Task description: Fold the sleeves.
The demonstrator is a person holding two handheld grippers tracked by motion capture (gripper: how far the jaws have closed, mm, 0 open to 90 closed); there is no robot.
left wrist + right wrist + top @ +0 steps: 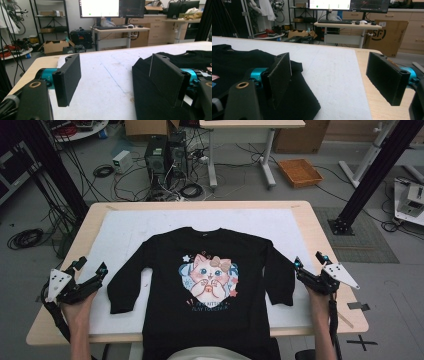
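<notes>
Both claws spread, empty: left gripper (89, 276), right gripper (308, 265). Risk: bunching black cotton cat-print sweatshirt (210, 280) sleeves, dragging white mat (125, 227).

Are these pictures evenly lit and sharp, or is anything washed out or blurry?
High view: soft, even light, slightly grainy; the black cat-print sweatshirt loses fold detail. Left gripper view: the bright monitor screen is washed out. Right gripper view: the near black jaws look soft, the background sharper.

Grey floor (250, 190) behind the wooden table (320, 235), cables all over it. PC towers (165, 155) just beyond the table's far edge, orange tray (300, 172) to their right. Desk with monitors (112, 7) farther back, shelving (50, 17) left of it.
</notes>
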